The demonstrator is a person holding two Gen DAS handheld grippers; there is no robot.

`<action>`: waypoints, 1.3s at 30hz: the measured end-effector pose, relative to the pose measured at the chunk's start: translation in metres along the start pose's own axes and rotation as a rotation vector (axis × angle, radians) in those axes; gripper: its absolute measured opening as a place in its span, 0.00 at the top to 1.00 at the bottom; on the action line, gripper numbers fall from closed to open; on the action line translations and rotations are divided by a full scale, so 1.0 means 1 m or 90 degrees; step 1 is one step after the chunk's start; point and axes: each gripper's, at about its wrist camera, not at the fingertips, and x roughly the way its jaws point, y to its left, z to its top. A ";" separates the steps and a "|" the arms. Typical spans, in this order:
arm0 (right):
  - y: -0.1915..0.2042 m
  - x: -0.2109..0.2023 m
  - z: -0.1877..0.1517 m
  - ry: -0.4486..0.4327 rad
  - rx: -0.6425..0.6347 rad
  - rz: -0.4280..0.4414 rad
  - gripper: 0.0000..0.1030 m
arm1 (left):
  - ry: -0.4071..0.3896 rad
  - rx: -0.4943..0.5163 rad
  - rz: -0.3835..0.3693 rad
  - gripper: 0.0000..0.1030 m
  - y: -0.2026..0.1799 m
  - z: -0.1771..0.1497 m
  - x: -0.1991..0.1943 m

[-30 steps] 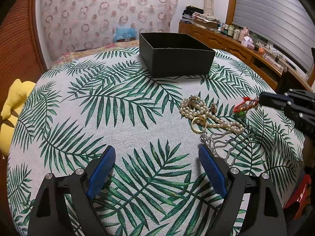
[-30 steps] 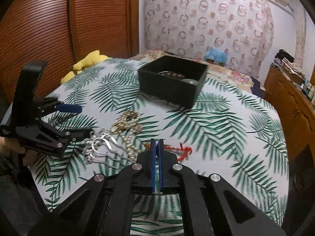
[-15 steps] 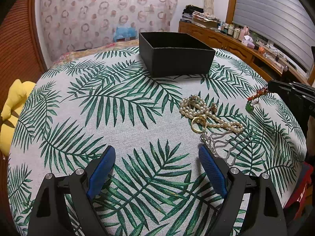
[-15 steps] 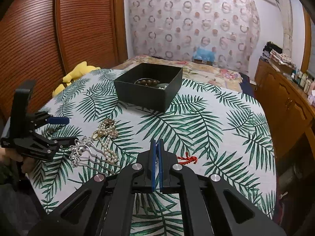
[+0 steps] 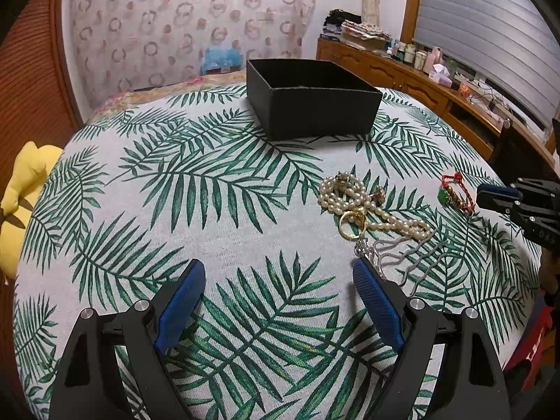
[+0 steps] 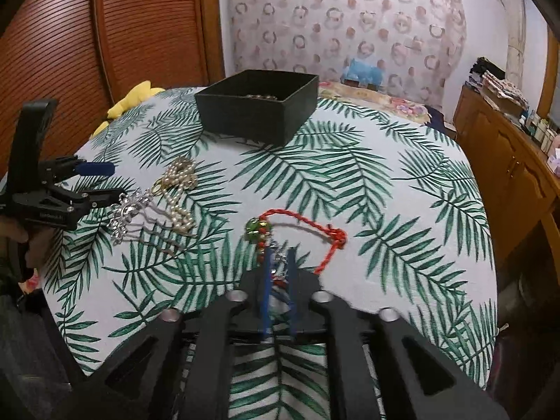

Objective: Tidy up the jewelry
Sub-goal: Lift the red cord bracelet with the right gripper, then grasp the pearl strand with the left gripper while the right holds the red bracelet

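The right tool (image 6: 278, 266), jaws slightly parted, loosely straddles the red cord bracelet (image 6: 297, 234) lying on the surface at six o'clock from the black box (image 6: 259, 105); the thin cord may slip. The left tool (image 5: 276, 297) gapes empty.

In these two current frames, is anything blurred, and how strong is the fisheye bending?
Left wrist view: sharp throughout, table edge bowed, corners vignetted black. Right wrist view: right tool and red cord bracelet motion-smeared; black box stays crisp; same bowing.
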 end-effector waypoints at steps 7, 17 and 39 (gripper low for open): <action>-0.019 0.020 0.009 0.021 0.011 -0.032 0.78 | -0.008 0.020 -0.020 0.19 -0.006 0.022 -0.001; -0.032 0.040 0.021 0.036 0.012 -0.037 0.90 | 0.011 0.047 -0.062 0.48 -0.017 0.056 0.022; -0.020 0.006 0.030 -0.033 -0.009 -0.037 0.93 | 0.025 0.101 -0.103 0.92 -0.025 0.061 0.048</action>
